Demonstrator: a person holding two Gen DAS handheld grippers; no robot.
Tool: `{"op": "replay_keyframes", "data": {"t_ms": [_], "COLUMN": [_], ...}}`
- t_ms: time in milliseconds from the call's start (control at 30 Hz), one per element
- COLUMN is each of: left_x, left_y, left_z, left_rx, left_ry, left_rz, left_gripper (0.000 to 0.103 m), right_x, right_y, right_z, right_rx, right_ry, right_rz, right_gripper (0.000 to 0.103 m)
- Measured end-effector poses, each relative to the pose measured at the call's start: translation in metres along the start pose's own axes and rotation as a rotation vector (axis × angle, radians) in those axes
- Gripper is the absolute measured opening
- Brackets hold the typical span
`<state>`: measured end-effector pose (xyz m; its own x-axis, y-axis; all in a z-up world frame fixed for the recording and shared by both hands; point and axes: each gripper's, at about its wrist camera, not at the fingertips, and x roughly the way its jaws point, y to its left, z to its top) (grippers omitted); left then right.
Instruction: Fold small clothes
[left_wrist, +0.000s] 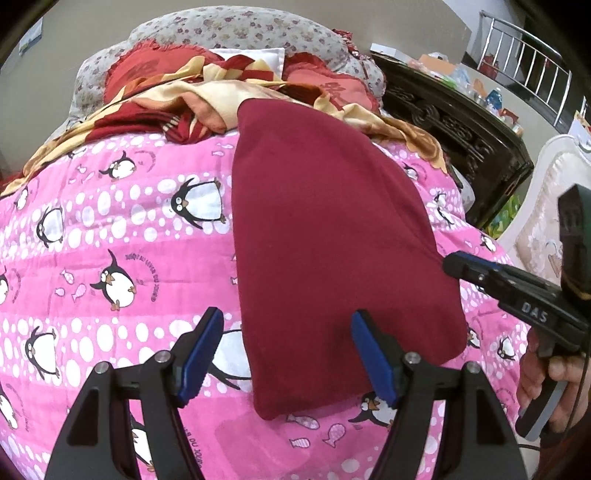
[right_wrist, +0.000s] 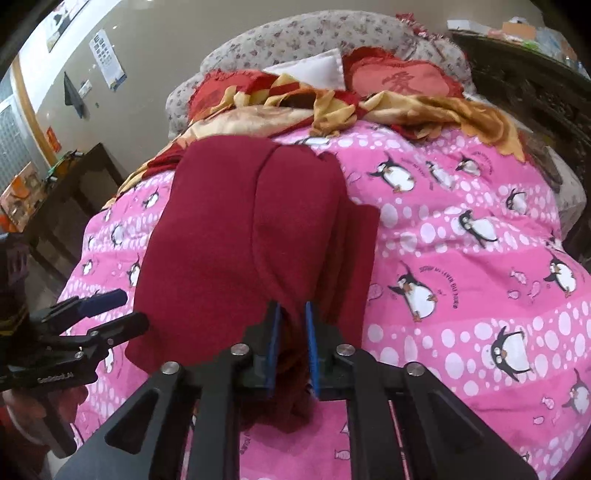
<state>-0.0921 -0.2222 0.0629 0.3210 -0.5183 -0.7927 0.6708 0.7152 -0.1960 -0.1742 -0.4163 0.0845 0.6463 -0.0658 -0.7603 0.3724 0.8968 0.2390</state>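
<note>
The right tool (right_wrist: 291, 325) pinches the near edge of the folded dark-red knit garment (left_wrist: 332, 229); the left tool (left_wrist: 286, 334) gapes wide over its other corner. The garment lies on the pink penguin-print quilt (left_wrist: 110, 229), with a crumpled red-and-cream blanket (left_wrist: 177, 99) beyond it.

- Soft, even indoor light fell over both views, with only faint shadows.
- Fisheye bending was strong, with dark corners.
- Details looked slightly soft.
</note>
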Motion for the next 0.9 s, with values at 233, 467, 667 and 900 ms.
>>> {"op": "replay_keyframes", "data": {"t_ms": [233,467,667,900], "left_x": [0.006,0.012,0.030,0.048], "left_y": [0.007,0.015,0.027,0.029], "left_z": [0.008,0.019,0.029,0.036], "left_rx": [-0.029,-0.053,-0.098,-0.106], "left_ry": [0.009,0.005,0.043,0.048], "left_rz": [-0.008,-0.026,-0.102,-0.175], "left_gripper": [0.079,0.080,0.089,0.094], "right_x": [-0.005,0.004,0.029,0.057], "right_y": [-0.013,-0.016,-0.045,-0.062], "right_z": [0.002,0.008,0.013,0.012], "right_rx": [0.073,0.116,0.235,0.309], "right_ry": [-0.039,-0.046,-0.025,-0.013], "right_rz": [0.004,0.019,0.078,0.235], "right_gripper": [0.063,0.066,0.077,0.082]}}
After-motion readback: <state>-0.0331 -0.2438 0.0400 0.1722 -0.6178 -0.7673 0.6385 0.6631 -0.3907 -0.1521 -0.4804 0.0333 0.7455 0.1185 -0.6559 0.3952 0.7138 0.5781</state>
